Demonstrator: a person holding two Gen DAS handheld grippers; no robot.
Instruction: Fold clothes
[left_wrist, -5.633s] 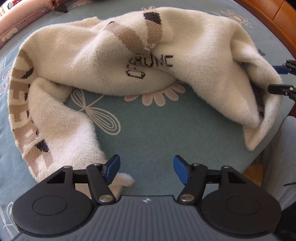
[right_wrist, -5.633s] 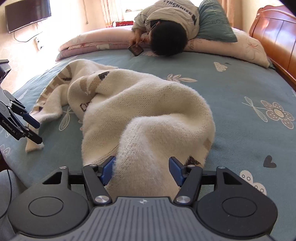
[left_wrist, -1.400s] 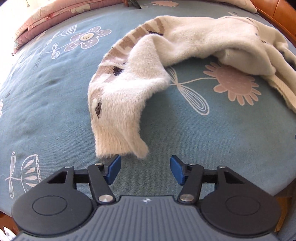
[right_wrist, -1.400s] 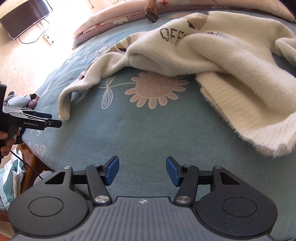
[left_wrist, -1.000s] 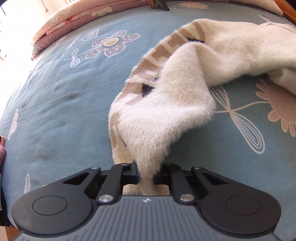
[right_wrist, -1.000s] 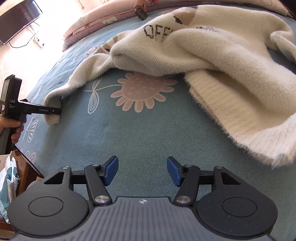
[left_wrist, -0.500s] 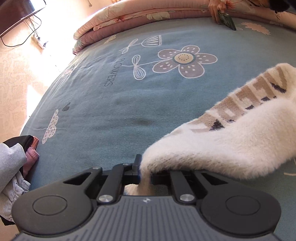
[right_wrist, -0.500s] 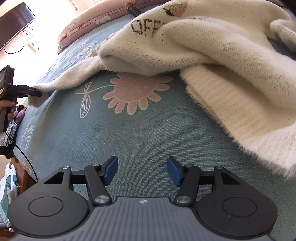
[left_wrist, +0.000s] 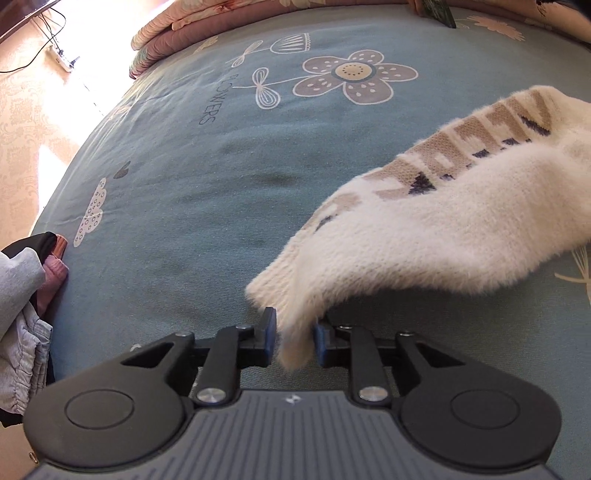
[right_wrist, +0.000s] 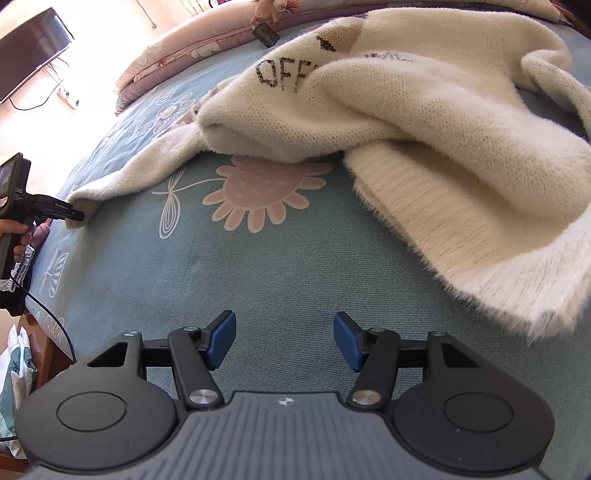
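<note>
Left wrist view first: our left gripper (left_wrist: 291, 338) had its blue pads pinching the cuff end of the sweater's sleeve (left_wrist: 424, 236), with the fuzzy tip poking back between the jaws. From there the sleeve ran off to the right across the blue-green bedspread (left_wrist: 184, 184), its tan and dark pattern band facing up. Over in the right wrist view, our right gripper (right_wrist: 284, 339) sat low above bare bedspread with its fingers spread wide and nothing between them. Just past it to the right lay the ribbed hem (right_wrist: 443, 221), and beyond that the body of the cream sweater (right_wrist: 424, 103) was heaped in thick rolls, lettering up, roughly mid-bed. Further back a folded pink quilt (right_wrist: 184, 48) lined the bed edge, and a dark phone (right_wrist: 265, 35) lay near it.

Handling-wise, we'd guess this knit is soft, floppy and bulky, light enough but prone to stretching and sagging if lifted by one point. The fluff looks grippy, not slick. We reckon the ribbed hem and cuffs are the firmest places to grab, so the hem corner nearest the right gripper seemed the sensible hold for it.
</note>
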